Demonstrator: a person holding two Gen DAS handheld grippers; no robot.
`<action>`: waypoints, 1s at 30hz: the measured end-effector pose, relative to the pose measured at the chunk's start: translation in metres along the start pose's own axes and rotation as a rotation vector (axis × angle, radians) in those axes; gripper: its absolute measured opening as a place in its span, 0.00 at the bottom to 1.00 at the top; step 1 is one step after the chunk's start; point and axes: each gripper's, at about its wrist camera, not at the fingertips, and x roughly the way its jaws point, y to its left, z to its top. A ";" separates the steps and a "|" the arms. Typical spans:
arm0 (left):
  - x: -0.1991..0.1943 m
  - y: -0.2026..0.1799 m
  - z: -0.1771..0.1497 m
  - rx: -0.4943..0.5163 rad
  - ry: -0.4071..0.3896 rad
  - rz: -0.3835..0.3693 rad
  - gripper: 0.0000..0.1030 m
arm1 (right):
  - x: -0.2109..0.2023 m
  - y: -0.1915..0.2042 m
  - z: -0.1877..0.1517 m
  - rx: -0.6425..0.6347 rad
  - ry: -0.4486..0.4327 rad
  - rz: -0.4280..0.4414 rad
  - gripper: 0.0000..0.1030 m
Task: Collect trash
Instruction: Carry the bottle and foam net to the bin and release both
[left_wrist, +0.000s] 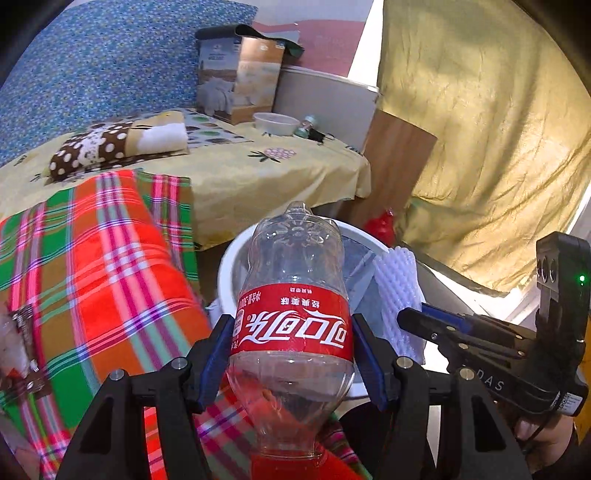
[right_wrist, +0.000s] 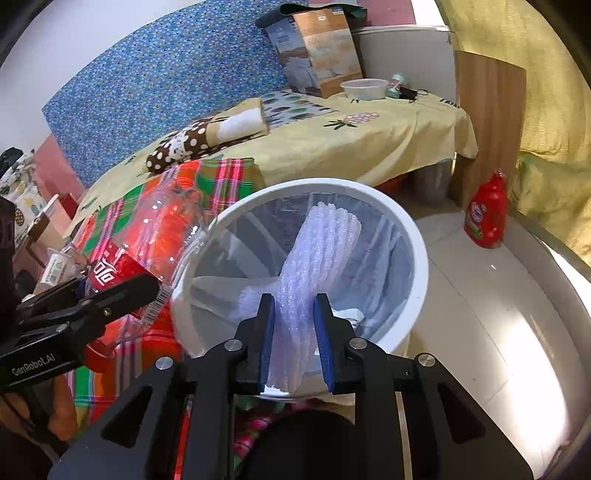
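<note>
Empty clear plastic cola bottle with red label (left_wrist: 293, 325), light, slippery and crushable, is lying pinched at its label band in the left gripper (left_wrist: 293, 354), base pointing toward the white round bin (right_wrist: 413, 236); the right gripper (right_wrist: 297, 343) is squeezing soft white foam netting (right_wrist: 321, 251) above the bin.

- A bed (right_wrist: 369, 140) with a yellow printed sheet.
- A blue floral panel (left_wrist: 92, 66) behind it, perhaps a headboard.
- Pale glossy floor tiles (right_wrist: 480, 314).
- A yellowish curtain (left_wrist: 480, 129).
</note>
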 end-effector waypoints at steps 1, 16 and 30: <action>0.003 -0.001 0.001 0.002 0.007 -0.004 0.61 | 0.000 -0.001 0.000 0.004 0.000 -0.005 0.28; -0.006 -0.009 0.010 0.005 -0.044 -0.023 0.61 | -0.010 -0.007 0.002 0.026 -0.049 -0.006 0.49; -0.044 0.001 -0.012 -0.032 -0.069 0.025 0.61 | -0.025 0.018 -0.004 -0.039 -0.082 0.059 0.49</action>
